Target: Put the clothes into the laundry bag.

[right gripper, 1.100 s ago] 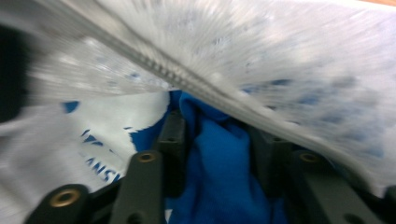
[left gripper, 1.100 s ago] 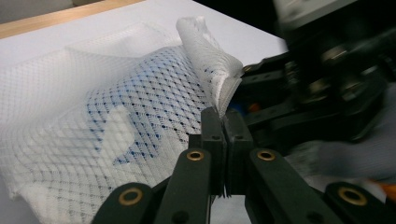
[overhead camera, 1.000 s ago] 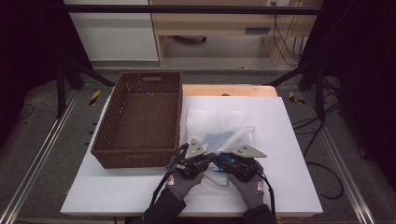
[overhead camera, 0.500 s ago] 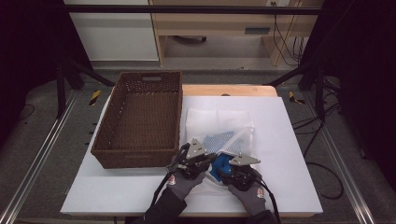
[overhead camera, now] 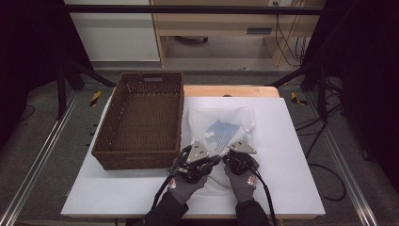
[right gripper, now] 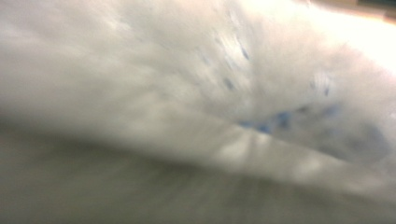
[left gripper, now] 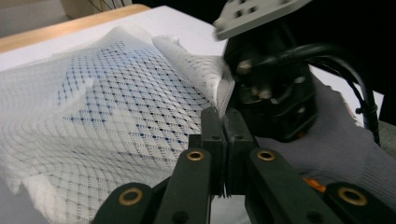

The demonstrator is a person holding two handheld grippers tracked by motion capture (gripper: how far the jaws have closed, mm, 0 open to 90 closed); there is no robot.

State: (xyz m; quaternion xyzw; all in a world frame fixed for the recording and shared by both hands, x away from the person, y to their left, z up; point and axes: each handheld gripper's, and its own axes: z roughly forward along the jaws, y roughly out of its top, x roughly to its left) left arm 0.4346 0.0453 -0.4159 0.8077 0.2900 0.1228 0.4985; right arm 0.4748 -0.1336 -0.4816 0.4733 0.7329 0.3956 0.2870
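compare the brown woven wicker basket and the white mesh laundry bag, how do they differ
The brown woven wicker basket is stiff, dark and deep-walled; the white mesh laundry bag is soft, pale and lies nearly flat. The basket looks empty, while something blue shows through the bag's mesh. The basket stands untouched, whereas the left gripper pinches the bag's edge. Both rest on the white table.

Basket on the desk

A brown wicker basket [overhead camera: 141, 122] stands empty on the white desk [overhead camera: 282, 141], at its left side. Beyond the desk's far edge are a pale wooden shelf [overhead camera: 221, 23] and cables [overhead camera: 287, 42] on the floor.
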